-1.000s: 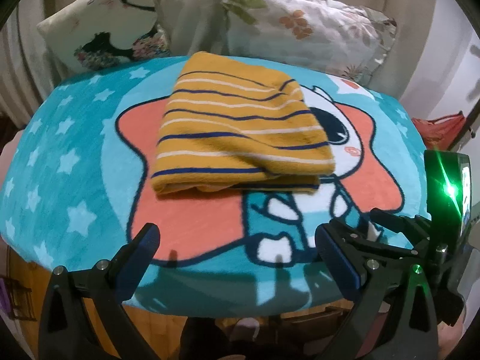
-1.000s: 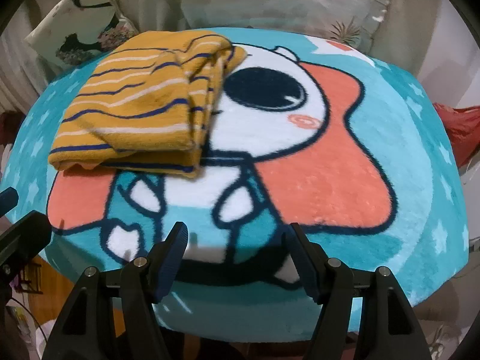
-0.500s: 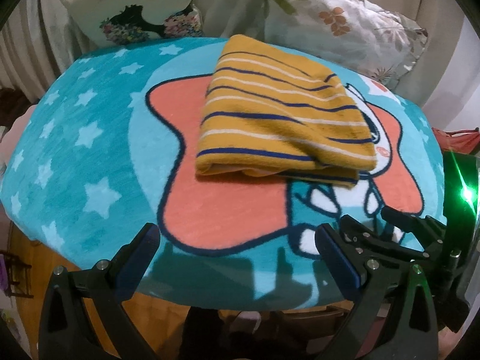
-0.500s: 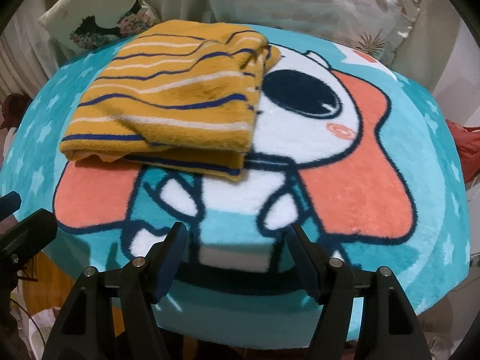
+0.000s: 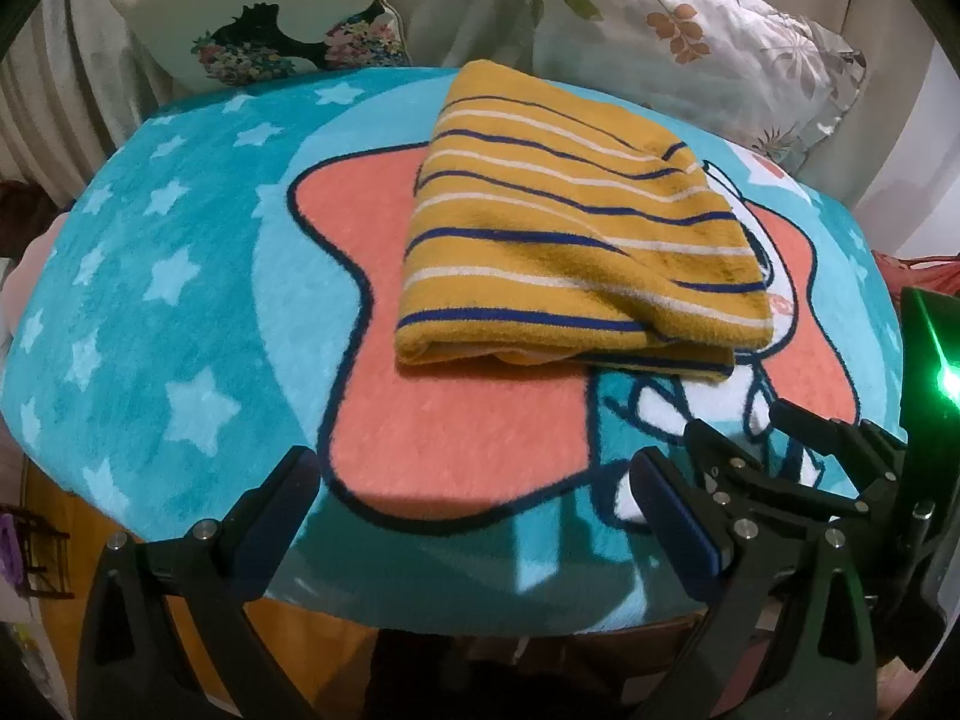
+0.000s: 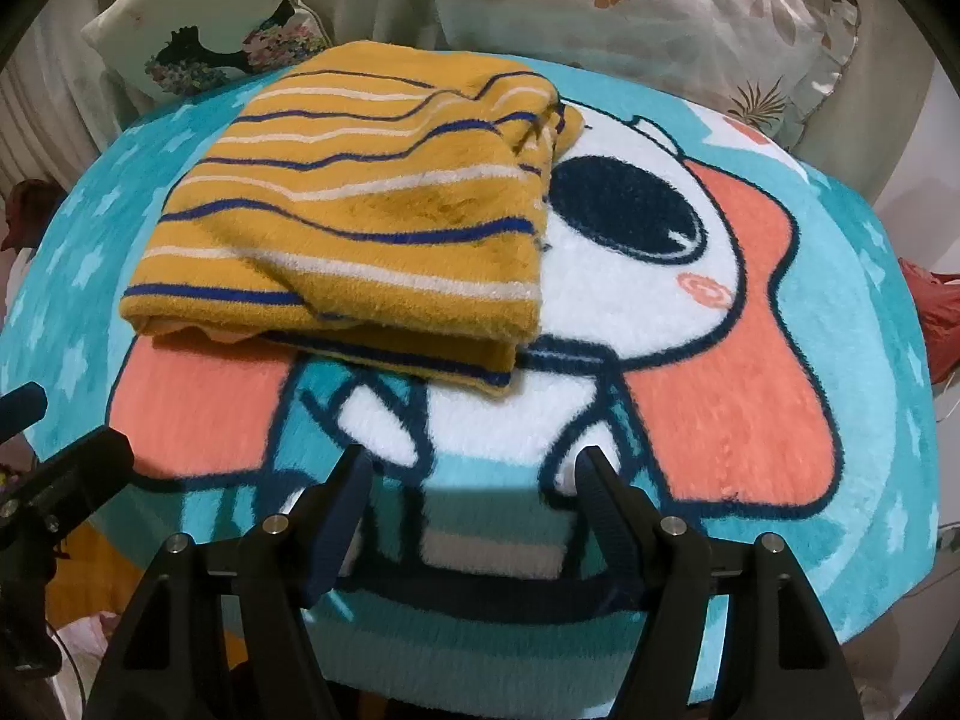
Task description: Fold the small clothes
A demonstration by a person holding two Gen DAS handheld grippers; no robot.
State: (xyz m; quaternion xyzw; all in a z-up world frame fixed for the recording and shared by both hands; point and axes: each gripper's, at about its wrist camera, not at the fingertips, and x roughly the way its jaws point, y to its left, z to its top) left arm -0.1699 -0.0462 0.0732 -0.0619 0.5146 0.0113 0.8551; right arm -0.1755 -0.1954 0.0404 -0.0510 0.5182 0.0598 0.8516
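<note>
Fluffy teal rug with stars and a cartoon figure covers the round surface. Nearest, the left gripper hangs over the rug's near edge with fingers spread and nothing between them; the right gripper does likewise, also seen at the right of the left view. Farther in, a folded yellow garment with blue and white stripes lies on the rug, apart from both. Behind it stand two pillows.

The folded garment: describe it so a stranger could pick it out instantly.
Find the round teal cartoon rug in front of two floral pillows. The folded garment lies on the rug's far half. It alone is mustard yellow with navy and white stripes.
</note>
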